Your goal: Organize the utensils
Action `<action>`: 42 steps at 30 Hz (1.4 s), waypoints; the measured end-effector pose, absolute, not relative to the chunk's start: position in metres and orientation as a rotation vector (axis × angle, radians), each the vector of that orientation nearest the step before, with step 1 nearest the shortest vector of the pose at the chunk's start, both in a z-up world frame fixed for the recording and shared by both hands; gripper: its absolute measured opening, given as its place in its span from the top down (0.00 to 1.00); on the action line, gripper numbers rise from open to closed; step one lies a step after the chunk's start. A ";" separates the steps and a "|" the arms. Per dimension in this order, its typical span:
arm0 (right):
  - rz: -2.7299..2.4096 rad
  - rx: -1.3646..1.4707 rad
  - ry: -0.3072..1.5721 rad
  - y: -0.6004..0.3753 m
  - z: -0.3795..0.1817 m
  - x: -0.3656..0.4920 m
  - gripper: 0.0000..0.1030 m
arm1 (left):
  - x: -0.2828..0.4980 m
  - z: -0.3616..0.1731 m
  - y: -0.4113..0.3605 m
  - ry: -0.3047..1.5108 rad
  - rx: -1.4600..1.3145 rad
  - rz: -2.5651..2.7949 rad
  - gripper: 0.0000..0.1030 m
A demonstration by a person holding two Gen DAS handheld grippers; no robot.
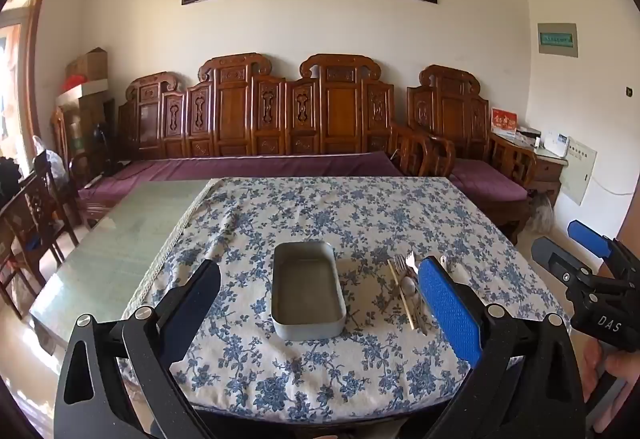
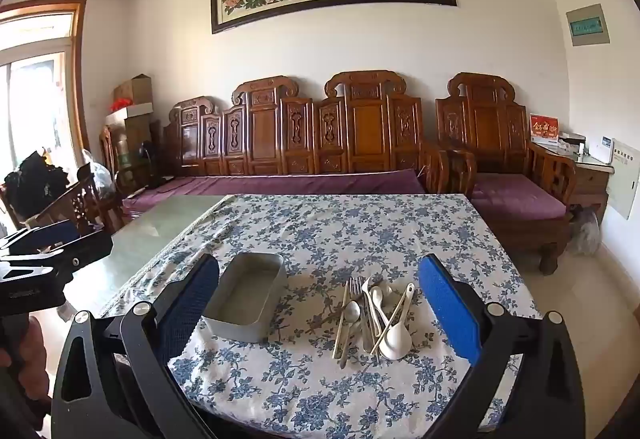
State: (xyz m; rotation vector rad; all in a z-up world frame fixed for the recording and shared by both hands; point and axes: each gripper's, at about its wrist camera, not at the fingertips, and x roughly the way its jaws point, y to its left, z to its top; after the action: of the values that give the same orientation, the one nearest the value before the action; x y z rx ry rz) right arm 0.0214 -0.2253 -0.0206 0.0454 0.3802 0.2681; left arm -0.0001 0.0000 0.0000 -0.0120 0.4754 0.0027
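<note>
Utensils: a loose pile of utensils point(image 2: 370, 315) lies lower centre-right in the right wrist view, forks, a metal spoon, chopsticks and a white ladle-style spoon point(image 2: 395, 337) crossed over one another on the cloth.
Container: an empty grey metal tin point(image 2: 246, 303) sits just left of the pile, apart from it, open side up, apparently the destination for sorting.
Bench: the bench point(image 2: 160, 235) is part covered by a blue floral cloth point(image 2: 360, 231), bare glass showing at frame left.
Right gripper: the right gripper point(image 2: 318, 303) hangs released, its jaws wide and framing the pile, likely lined up for a first pick.
Left gripper: the left gripper point(image 1: 320, 299) is likewise released and empty, its jaws bracketing the tin.
Progress: nothing is in the tin yet; sorting appears not begun.
Risk: overlapping handles may drag neighbours along.
</note>
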 end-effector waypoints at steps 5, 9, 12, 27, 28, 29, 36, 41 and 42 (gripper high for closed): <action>0.270 0.048 0.375 -0.225 -0.021 0.021 0.02 | 0.000 0.000 0.000 0.472 -0.006 0.007 0.07; 0.271 0.049 0.376 -0.225 -0.021 0.021 0.02 | 0.002 0.000 0.000 0.473 -0.010 0.005 0.07; 0.272 0.050 0.377 -0.227 -0.021 0.022 0.02 | 0.002 0.002 -0.003 0.469 -0.007 0.003 0.07; 0.276 0.064 0.371 -0.227 -0.017 0.021 0.02 | -0.003 0.011 0.001 0.453 -0.009 -0.001 0.07; 0.276 0.063 0.370 -0.227 -0.018 0.021 0.02 | -0.003 0.012 0.001 0.453 -0.010 -0.002 0.07; 0.276 0.062 0.370 -0.227 -0.017 0.020 0.02 | -0.003 0.012 0.001 0.453 -0.010 -0.002 0.07; 0.277 0.065 0.371 -0.228 -0.018 0.021 0.02 | -0.005 0.012 0.000 0.451 -0.011 -0.003 0.07; 0.278 0.064 0.371 -0.227 -0.019 0.020 0.02 | -0.004 0.012 -0.001 0.450 -0.012 -0.004 0.07; 0.277 0.066 0.371 -0.227 -0.019 0.021 0.02 | -0.004 0.012 -0.001 0.450 -0.012 -0.004 0.07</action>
State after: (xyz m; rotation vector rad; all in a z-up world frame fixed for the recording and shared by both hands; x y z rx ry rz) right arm 0.0206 -0.2275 -0.0189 0.0658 0.3709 0.2775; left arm -0.0041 -0.0011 0.0124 -0.0121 0.4504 -0.0038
